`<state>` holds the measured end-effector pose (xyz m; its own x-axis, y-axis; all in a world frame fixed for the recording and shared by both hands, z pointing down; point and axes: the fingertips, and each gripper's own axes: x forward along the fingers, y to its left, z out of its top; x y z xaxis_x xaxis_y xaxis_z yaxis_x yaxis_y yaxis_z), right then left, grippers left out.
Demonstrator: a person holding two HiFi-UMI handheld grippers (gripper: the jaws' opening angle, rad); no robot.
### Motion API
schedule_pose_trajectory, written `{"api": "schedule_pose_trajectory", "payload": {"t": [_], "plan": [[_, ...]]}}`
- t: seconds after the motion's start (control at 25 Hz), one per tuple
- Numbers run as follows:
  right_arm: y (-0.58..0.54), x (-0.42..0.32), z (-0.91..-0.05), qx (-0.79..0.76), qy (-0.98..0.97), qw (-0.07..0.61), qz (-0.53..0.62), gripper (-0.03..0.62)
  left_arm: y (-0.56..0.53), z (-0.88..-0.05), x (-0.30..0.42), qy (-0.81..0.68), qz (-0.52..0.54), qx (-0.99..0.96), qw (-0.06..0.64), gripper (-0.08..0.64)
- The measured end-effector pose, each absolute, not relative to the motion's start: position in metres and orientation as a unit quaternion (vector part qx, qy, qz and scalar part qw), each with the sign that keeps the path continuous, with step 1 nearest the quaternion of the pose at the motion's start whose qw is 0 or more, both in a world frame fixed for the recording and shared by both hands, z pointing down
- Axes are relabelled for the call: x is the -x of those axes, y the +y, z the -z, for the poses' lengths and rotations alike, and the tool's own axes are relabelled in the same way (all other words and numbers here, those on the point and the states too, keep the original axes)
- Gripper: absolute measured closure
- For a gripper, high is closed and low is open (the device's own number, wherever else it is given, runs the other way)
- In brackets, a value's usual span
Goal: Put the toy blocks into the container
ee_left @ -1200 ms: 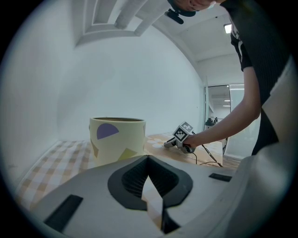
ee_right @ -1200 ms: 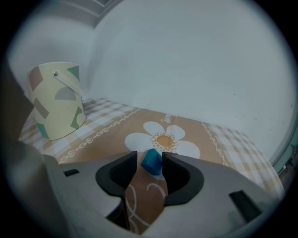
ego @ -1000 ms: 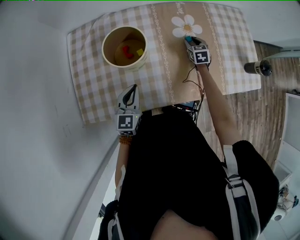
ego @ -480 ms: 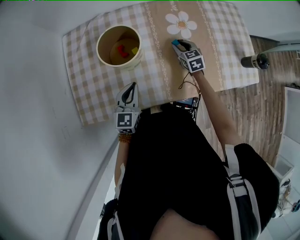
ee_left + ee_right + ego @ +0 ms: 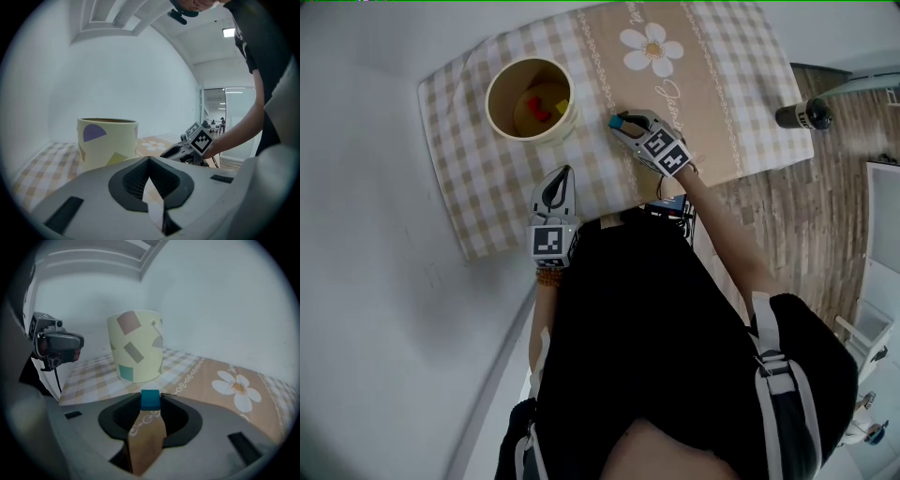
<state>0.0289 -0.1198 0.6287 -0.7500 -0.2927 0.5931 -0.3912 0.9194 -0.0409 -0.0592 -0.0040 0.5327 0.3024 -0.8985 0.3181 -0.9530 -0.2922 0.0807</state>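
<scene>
A small blue block (image 5: 616, 121) sits pinched between the tips of my right gripper (image 5: 619, 123), held just above the cloth to the right of the container; the right gripper view shows the same blue block (image 5: 150, 399) clamped between the pads, with the right gripper (image 5: 150, 401) facing the container (image 5: 136, 345). The container (image 5: 491, 94) is a cream cup with coloured shapes on its wall, and it holds a red block (image 5: 536, 106) and a yellow block (image 5: 561, 105). My left gripper (image 5: 565, 173) is shut and empty at the table's near edge. In its own view the left gripper (image 5: 150, 161) points past the container (image 5: 108, 140).
A checked cloth (image 5: 469, 187) with a tan centre strip and a daisy print (image 5: 652, 49) covers the table. A dark cylindrical object (image 5: 795, 114) stands off the table's right edge above the wooden floor. White wall lies to the left.
My right gripper has carried the blue block from beside the daisy print leftward and nearer, towards the container. The left gripper has stayed in place.
</scene>
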Motion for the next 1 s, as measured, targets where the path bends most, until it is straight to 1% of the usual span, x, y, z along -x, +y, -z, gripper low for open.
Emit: {"api": "schedule_pose_trajectory", "payload": {"t": [0.2, 0.32, 0.44, 0.6, 0.8, 0.92, 1.0], "plan": [[-0.120, -0.023, -0.620, -0.175, -0.936, 0.296, -0.075, 0.453, -0.005, -0.535, 0.060, -0.576, -0.104, -0.800, 0.132, 0.554], [-0.128, -0.021, -0.598, -0.182, -0.941, 0.278, -0.067, 0.453, -0.008, -0.534, 0.061, -0.572, -0.101, -0.803, 0.131, 0.554], [-0.138, -0.018, -0.559, -0.195, -0.947, 0.251, -0.046, 0.453, -0.012, -0.530, 0.058, -0.565, -0.095, -0.810, 0.125, 0.554], [-0.153, -0.008, -0.482, -0.212, -0.957, 0.200, 0.006, 0.453, -0.016, -0.527, 0.058, -0.557, -0.091, -0.817, 0.120, 0.554], [-0.155, 0.035, -0.393, -0.195, -0.967, 0.146, 0.080, 0.453, -0.018, -0.526, 0.063, -0.552, -0.085, -0.821, 0.115, 0.554], [-0.150, 0.070, -0.366, -0.172, -0.969, 0.133, 0.114, 0.453, -0.018, -0.525, 0.071, -0.557, -0.081, -0.819, 0.112, 0.554], [-0.147, 0.092, -0.362, -0.158, -0.968, 0.137, 0.135, 0.453, -0.019, -0.523, 0.080, -0.565, -0.076, -0.814, 0.112, 0.554]]}}
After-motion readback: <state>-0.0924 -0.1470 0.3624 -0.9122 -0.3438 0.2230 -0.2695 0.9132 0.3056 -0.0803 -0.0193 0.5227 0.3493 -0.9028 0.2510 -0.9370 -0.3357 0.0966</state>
